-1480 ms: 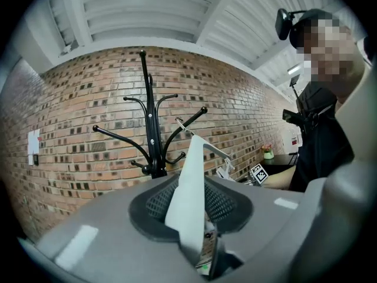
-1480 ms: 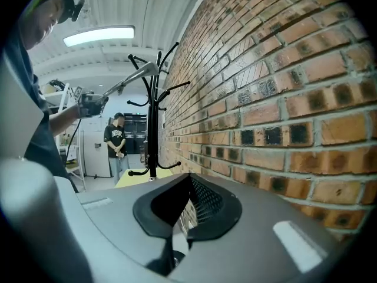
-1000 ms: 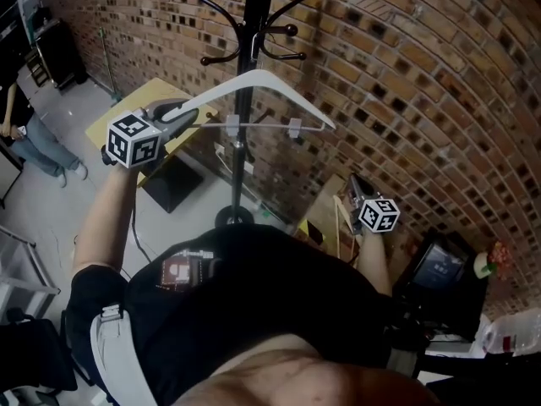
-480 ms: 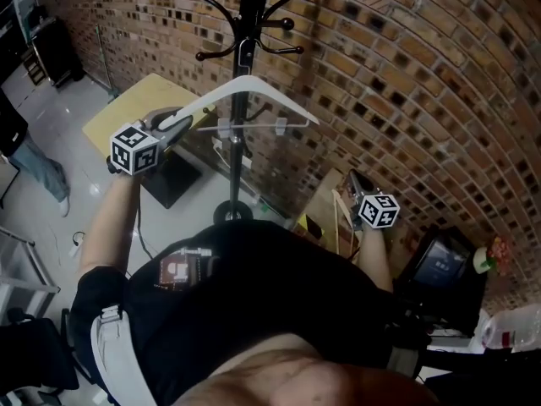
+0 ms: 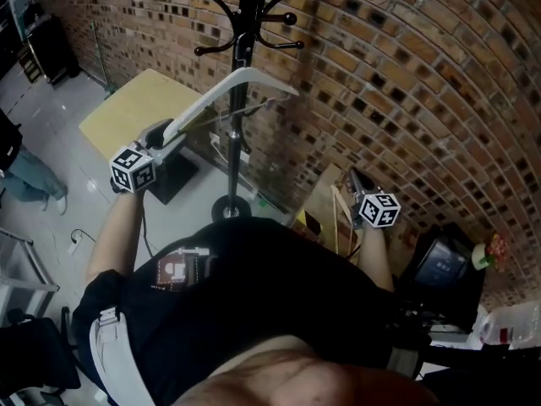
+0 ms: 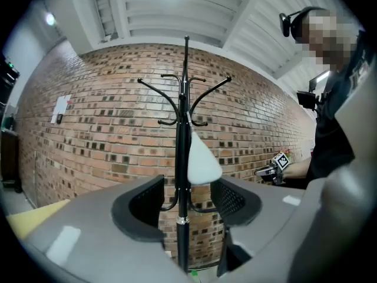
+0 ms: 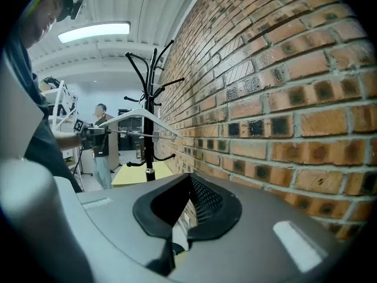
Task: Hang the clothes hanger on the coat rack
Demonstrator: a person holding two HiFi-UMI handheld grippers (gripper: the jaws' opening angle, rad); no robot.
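- Legs of a bystander (image 5: 21, 176) show at the far left edge of the head view, beside a yellow table (image 5: 127, 108).
- The left tongs (image 6: 187, 186) stand wide and point level at the coat rack (image 6: 182, 128). Their jaws have just been opening.
- The clothes hanger (image 6: 203, 158) has its white end between those jaws, close to the right one. There is a clear gap to the left one, through which the rack's black pole shows, and the pads do not clamp the hanger.
- In the head view the hanger runs from the left tongs up and to the right. Its peak lies just beside the rack's pole and its far end reaches past the pole toward the brick wall (image 5: 406, 74). Whether its hook sits on a rack arm I cannot tell.
- The right tongs (image 7: 189, 178), well apart to the right and near the wall, have their tips together with nothing between them.
- Against a second ago, the left tongs and the hanger sit lower in the head view. The hanger is now seen more end-on, and its bar and clips are less plainly spread. The right tongs have not shifted.
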